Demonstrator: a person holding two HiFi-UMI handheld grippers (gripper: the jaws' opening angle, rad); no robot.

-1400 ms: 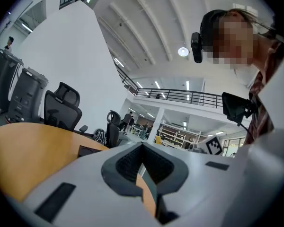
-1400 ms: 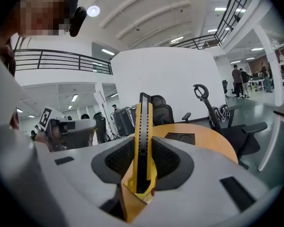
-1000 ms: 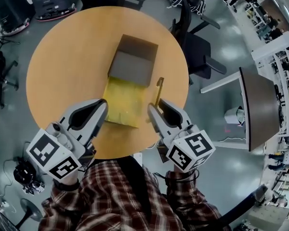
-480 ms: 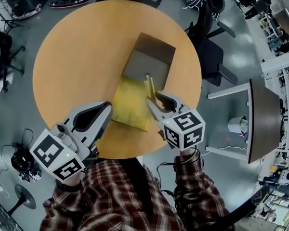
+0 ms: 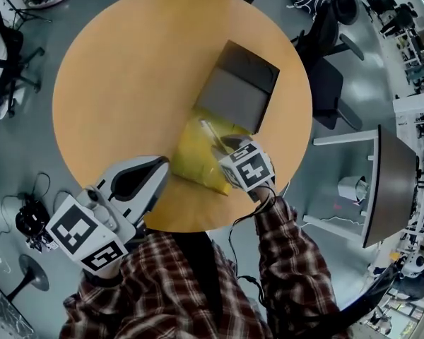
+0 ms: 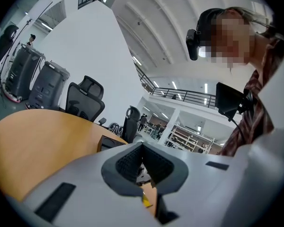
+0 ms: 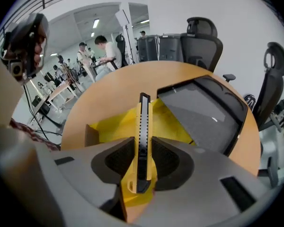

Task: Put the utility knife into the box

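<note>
An open box with a yellow inside [image 5: 198, 154] [image 7: 132, 122] lies on the round wooden table [image 5: 127, 69], its dark lid [image 5: 240, 90] [image 7: 208, 112] folded back at the far side. My right gripper [image 5: 222, 145] [image 7: 143, 162] hovers over the yellow interior, shut on a yellow and black utility knife [image 7: 142, 141] [image 5: 213, 134] that points forward toward the lid. My left gripper [image 5: 155, 171] [image 6: 142, 167] is at the table's near edge, left of the box, with its jaws shut and nothing between them.
Black office chairs [image 5: 325, 62] stand past the table's far right side. A desk with a dark top [image 5: 381, 182] is at the right. Equipment and cables [image 5: 28, 224] lie on the floor at the left.
My right gripper has carried the knife leftward and forward from beside the box to over its yellow interior. The left gripper has stayed near the table's edge.
</note>
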